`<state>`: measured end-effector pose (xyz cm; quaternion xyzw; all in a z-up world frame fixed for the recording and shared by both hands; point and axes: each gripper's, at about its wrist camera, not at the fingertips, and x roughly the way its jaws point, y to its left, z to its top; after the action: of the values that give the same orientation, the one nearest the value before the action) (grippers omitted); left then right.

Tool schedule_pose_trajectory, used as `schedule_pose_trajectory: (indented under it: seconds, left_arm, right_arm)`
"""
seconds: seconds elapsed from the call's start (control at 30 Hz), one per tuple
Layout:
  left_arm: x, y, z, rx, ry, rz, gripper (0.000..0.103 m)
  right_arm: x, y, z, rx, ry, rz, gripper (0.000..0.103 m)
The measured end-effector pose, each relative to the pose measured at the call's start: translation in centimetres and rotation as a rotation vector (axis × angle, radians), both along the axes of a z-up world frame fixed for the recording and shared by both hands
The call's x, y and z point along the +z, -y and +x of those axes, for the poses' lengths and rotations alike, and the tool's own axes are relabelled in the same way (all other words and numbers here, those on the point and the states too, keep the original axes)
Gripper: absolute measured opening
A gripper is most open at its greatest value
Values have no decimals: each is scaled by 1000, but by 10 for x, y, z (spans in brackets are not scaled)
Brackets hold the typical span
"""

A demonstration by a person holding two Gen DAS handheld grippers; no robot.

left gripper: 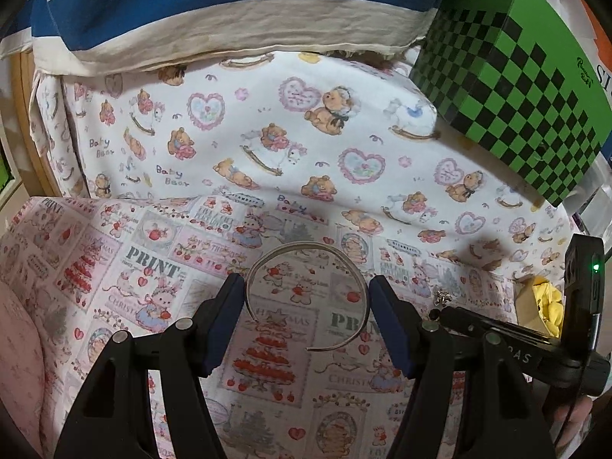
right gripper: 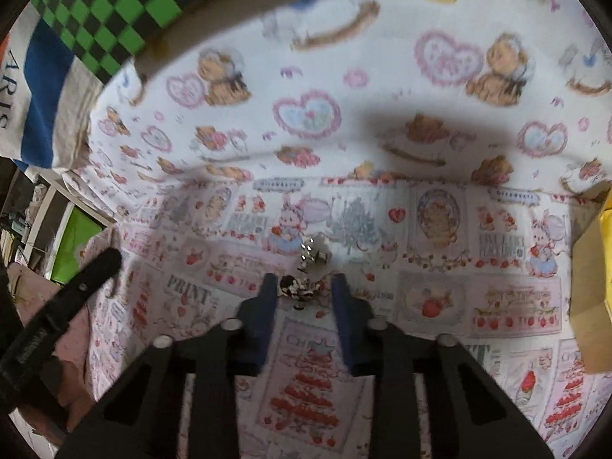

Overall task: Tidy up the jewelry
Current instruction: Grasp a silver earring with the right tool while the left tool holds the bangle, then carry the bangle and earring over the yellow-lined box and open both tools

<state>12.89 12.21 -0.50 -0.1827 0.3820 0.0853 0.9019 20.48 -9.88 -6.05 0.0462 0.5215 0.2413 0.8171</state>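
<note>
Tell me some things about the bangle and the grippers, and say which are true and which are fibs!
1. The bangle lies between the left gripper's open fingers. True.
2. The bangle is a closed ring. False: it has a gap.
3. The right gripper is shut tight. False: its fingers stand apart around a small dark trinket.
4. A green checkered box sits on the bear cloth. True.
5. The bangle is inside the box. False: it lies on the Christmas cloth.
</note>
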Motion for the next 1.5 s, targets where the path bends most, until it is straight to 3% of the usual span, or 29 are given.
schedule_pose_trajectory:
  seconds: [0.03, 0.37, 0.63, 0.9, 1.07, 1.23, 1.5]
  left_arm:
    - [0, 1, 0, -2, 2, 2, 66]
    - [7, 12, -6, -15, 35, 47, 66]
    - [20, 22, -17, -28, 116, 84, 66]
    - [38, 34, -31, -36, 191, 127, 66]
    - [59, 45, -51, -57, 273, 147, 66]
    - [87, 64, -62, -121, 327, 140, 66]
    - [140, 99, -61, -198, 391, 131, 66]
  right_arm:
    - [0, 1, 0, -6, 3, -6, 14]
    - [25, 48, -29, -9, 86, 51, 14]
    - [58, 97, -81, -2, 324, 18, 14]
    - [93, 135, -107, -79, 573, 39, 14]
    - [104, 144, -115, -110, 664, 44, 14]
    - [109, 148, -119, -106, 693, 32, 14]
    - [140, 161, -124, -125, 811, 26, 13]
